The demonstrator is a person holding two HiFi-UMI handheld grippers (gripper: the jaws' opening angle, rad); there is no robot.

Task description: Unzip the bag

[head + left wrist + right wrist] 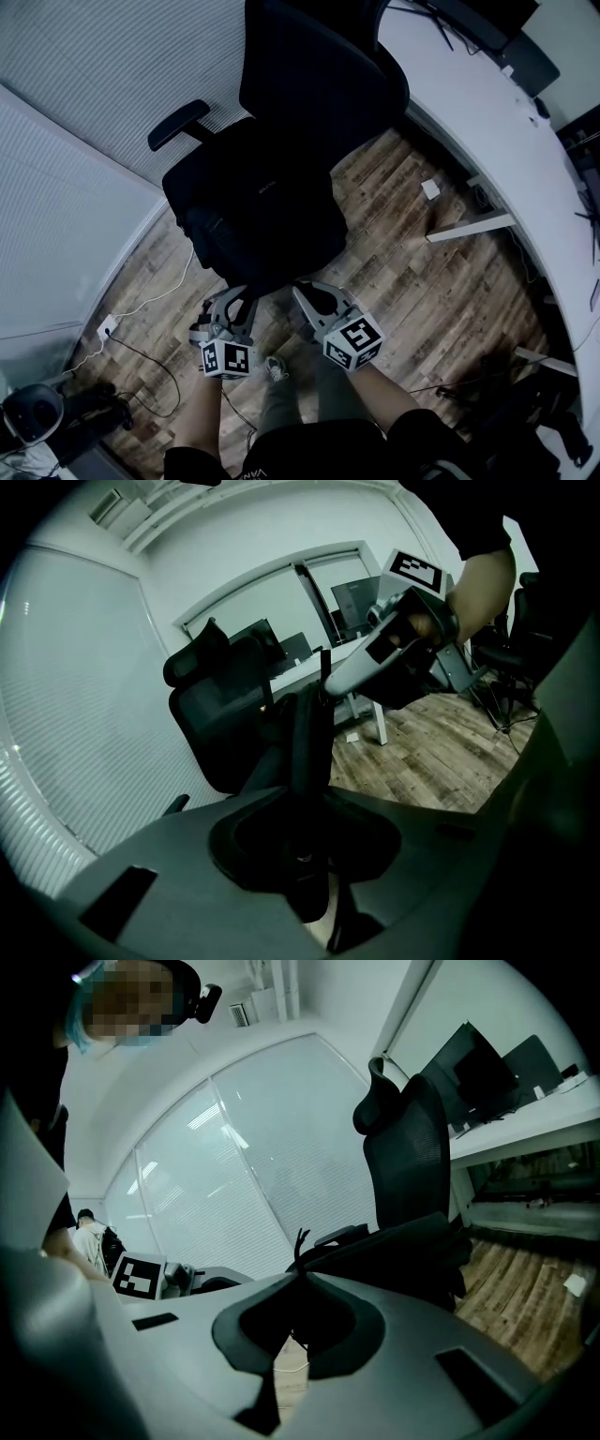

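Step in hand, my read: anchor one side of the bag and run the zip with the other. The chair [309, 84] is the reference here. The bag [267, 220] lies flat across its seat, and both grippers work at the seat's front edge. The left gripper [242, 298] is clamped narrow on a dark strap [307, 733] that stands up out of its jaws. Hold that firm and slightly taut so the fabric doesn't bunch. The right gripper [305, 298], just beside it along the same edge, looks pinched on a thin cord, likely the zip pull [298, 1244]. Drag it along the zip line, away from the left gripper, low and parallel to the seat. Pulling upward would just lift the bag. The chair may roll or swivel, so keep the pull steady. The bag is black, soft and slumped, with a small pale mark on top. It's black on a black seat, so I can't trace the zip's track.
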